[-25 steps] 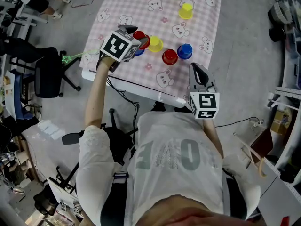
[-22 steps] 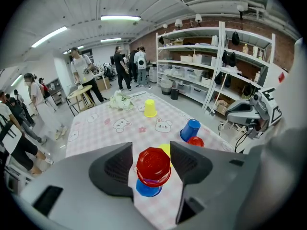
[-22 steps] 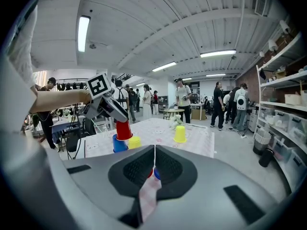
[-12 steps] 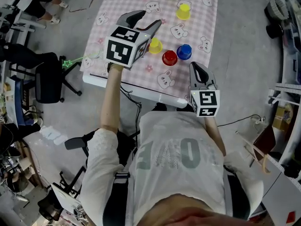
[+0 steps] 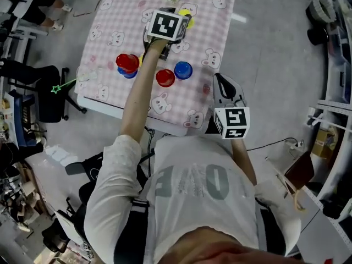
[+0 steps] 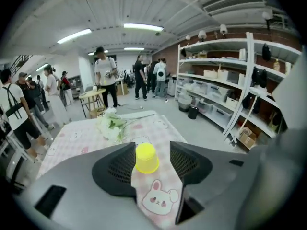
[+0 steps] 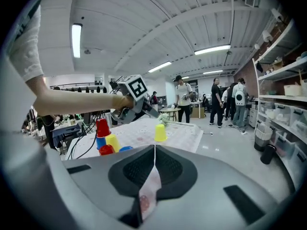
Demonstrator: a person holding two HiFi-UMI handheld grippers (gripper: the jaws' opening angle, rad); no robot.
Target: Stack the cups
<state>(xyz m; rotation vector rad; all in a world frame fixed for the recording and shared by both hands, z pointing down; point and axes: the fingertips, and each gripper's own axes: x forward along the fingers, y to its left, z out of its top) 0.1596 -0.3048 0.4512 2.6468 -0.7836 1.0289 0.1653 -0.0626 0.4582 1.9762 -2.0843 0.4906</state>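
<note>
Left gripper (image 6: 152,146) moved from the 2-cup stack (image 5: 127,65) to the yellow cup (image 6: 147,158) near the table's (image 5: 104,26) far edge. Its jaws have just been opening and stand apart around the cup, not touching it. Right gripper (image 7: 154,150) is clenched and empty.

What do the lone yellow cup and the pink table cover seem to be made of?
The yellow cup is probably plastic: opaque, smooth and slightly glossy, in one even colour with a moulded tapered shape. The table cover looks like printed cloth or vinyl with a matte finish; it lies flat and carries pink checks with bunny figures. Which of the two it is stays unclear.
</note>
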